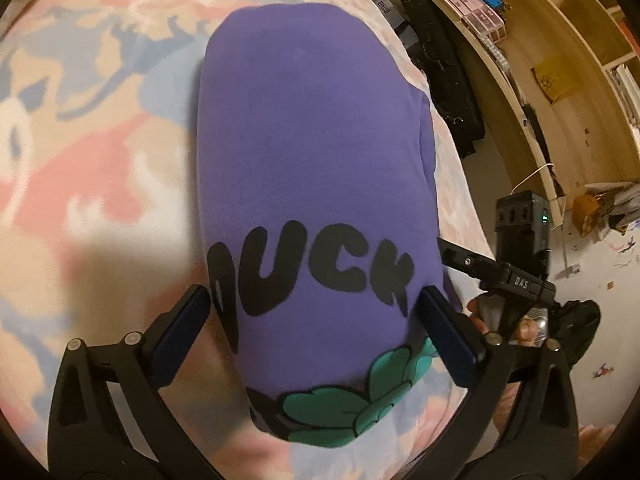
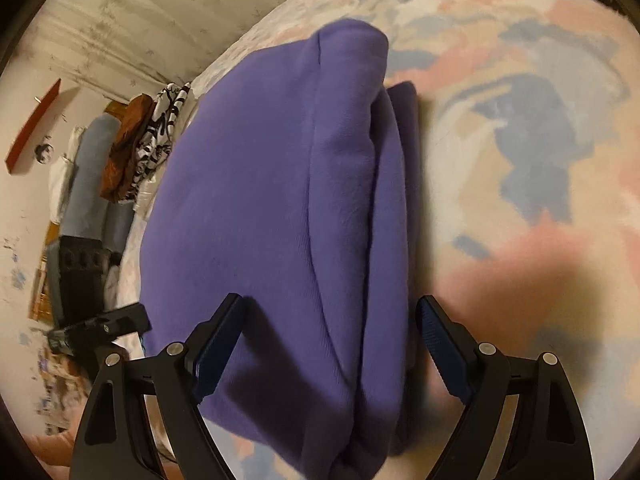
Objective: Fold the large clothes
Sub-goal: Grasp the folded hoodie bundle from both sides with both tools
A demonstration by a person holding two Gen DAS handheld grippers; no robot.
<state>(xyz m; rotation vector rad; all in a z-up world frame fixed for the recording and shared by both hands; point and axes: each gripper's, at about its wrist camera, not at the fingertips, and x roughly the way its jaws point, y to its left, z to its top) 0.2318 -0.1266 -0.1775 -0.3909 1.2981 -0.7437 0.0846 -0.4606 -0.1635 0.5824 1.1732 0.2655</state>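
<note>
The purple garment (image 1: 312, 152) is lying folded on the patterned bedspread (image 1: 100, 128), occupying the centre of the left wrist view. Black lettering reading "DUCK" (image 1: 312, 272) and a teal printed shape (image 1: 352, 396) are showing on its near end, at lower centre of the frame.

The left gripper (image 1: 316, 320) is standing wide open at the bottom of that frame. Its blue-padded fingers (image 1: 180, 332) are flanking the near end of the garment, one on each side, and are gripping nothing. Whether the pads are brushing the fabric cannot be told.

At lower right of the left wrist view, the right gripper (image 1: 460, 258) is appearing as a black body with a green light, with part of a hand (image 1: 492, 316) showing beneath it. Wooden shelving (image 1: 560, 40) is filling the upper right.

In the right wrist view, the right gripper (image 2: 332, 340) is also standing wide open at the bottom of the frame. The purple garment (image 2: 260, 200) is running from upper centre down between its fingers (image 2: 444, 344), showing stacked folded layers along its right edge. The pads are not closing on the cloth. The bedspread (image 2: 520, 140) is filling the right half of this frame.
</note>
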